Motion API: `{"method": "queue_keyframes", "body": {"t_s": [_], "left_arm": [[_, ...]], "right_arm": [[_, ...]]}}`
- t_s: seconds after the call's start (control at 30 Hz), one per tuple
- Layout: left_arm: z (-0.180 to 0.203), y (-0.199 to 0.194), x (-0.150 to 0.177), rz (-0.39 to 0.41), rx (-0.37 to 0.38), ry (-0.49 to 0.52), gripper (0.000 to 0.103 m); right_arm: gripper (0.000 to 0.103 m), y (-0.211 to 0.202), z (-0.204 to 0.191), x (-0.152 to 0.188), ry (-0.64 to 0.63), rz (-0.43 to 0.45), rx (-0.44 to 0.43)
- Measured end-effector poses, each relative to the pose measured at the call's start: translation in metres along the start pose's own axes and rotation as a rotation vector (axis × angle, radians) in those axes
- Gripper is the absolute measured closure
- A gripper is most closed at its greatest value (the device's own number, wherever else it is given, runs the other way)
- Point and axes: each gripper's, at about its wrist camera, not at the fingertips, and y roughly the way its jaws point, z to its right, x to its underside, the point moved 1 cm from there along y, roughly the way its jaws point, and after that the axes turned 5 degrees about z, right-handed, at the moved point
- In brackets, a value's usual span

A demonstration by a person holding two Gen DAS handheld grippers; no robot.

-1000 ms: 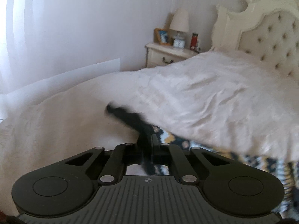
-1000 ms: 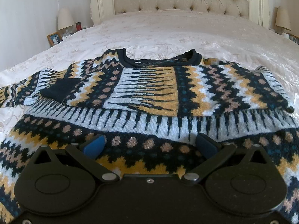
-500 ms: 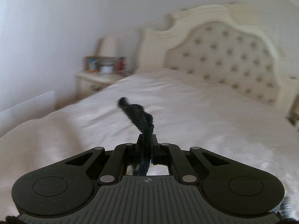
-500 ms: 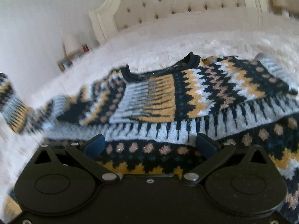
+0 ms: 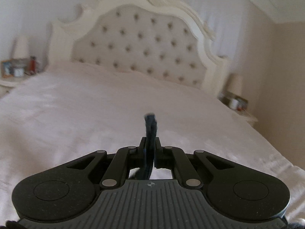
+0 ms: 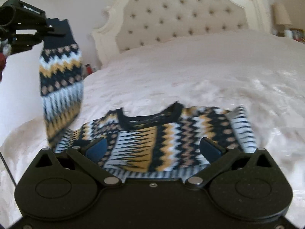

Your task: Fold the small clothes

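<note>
One patterned sweater (image 6: 167, 139) lies flat on the white bed (image 6: 200, 72), its dark collar toward the tufted headboard (image 6: 183, 13), while one sleeve (image 6: 61, 87) is lifted clear of the bedding at the left. The left claw (image 5: 150, 148) is clamped on the sleeve's dark cuff (image 5: 150, 126), which stands up as a narrow strip between the closed fingers; seen from the right wrist camera, that same claw (image 6: 55, 29) holds the cuff high beside the headboard, the sleeve hanging down and curving back to the sweater's shoulder. The right claw (image 6: 154, 147) hovers over the sweater's body with its two blue-padded fingers (image 6: 97, 147) spread wide, holding nothing. The other sleeve lies folded across the sweater's chest, its striped band running toward the collar. Two bedside tables flank the bed: the one on the left (image 5: 11, 78) carries a lamp (image 5: 21, 43), a picture frame and a red bottle, the one on the right (image 5: 247, 116) a second lamp (image 5: 234, 84) and a few small blurred items.
</note>
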Motion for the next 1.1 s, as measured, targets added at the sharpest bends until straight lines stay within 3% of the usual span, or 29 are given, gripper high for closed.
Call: {"method": "queue_keyframes", "body": {"t_s": [0.23,0.43,0.53,0.8,1.1], "left_arm": [[0.027,0.038,0.047,-0.094,0.088,0.021,0.096],[0.039,0.033,0.056,-0.111,0.101,0.074,0.094],[0.031,0.024,0.056,-0.111,0.059,0.102,0.069],[-0.037,-0.012,0.087,-0.175,-0.14,0.162,0.069],[-0.102,-0.043,0.138,-0.278,-0.266,0.131,0.068]], "right_arm": [[0.0,0.0,0.032,-0.005,0.066,-0.036,0.09],[0.0,0.0,0.045,-0.003,0.098,-0.049,0.111],[0.0,0.0,0.048,-0.002,0.108,-0.052,0.108],[0.0,0.005,0.042,0.004,0.093,-0.045,0.096],[0.0,0.003,0.027,0.012,0.026,0.005,0.065]]}}
